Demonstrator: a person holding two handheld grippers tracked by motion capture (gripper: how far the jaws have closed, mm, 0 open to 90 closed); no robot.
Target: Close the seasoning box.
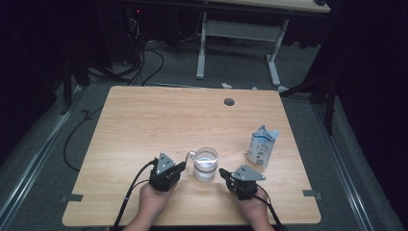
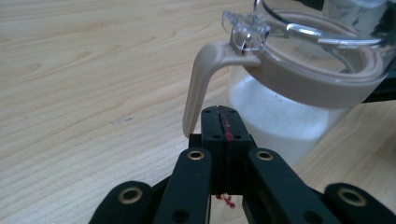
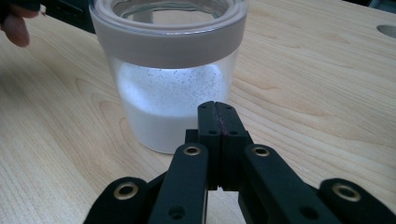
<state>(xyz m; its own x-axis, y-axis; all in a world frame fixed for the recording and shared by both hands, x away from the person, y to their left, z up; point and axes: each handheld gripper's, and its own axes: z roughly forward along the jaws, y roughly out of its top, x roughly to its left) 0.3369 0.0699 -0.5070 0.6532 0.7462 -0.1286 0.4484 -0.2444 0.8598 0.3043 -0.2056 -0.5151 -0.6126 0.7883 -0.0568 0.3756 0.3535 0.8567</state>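
Note:
A clear jar [image 1: 205, 164] with a beige collar, a clear lid and a beige latch lever stands near the table's front edge; white powder fills its lower part [image 3: 170, 105]. My left gripper [image 1: 183, 165] is shut, with nothing between the jaws, its tip just beside the jar's hanging latch lever [image 2: 198, 84] on the jar's left. In the left gripper view the shut jaws [image 2: 222, 110] sit right below the lever and in front of the jar [image 2: 289, 112]. My right gripper [image 1: 222, 172] is shut too, its tip [image 3: 216, 105] close against the jar's right side.
A white and blue pouch [image 1: 262, 146] stands to the right of the jar. A round cable hole [image 1: 229, 102] sits at the table's [image 1: 144, 125] far edge. Cables trail from both grippers toward the front edge.

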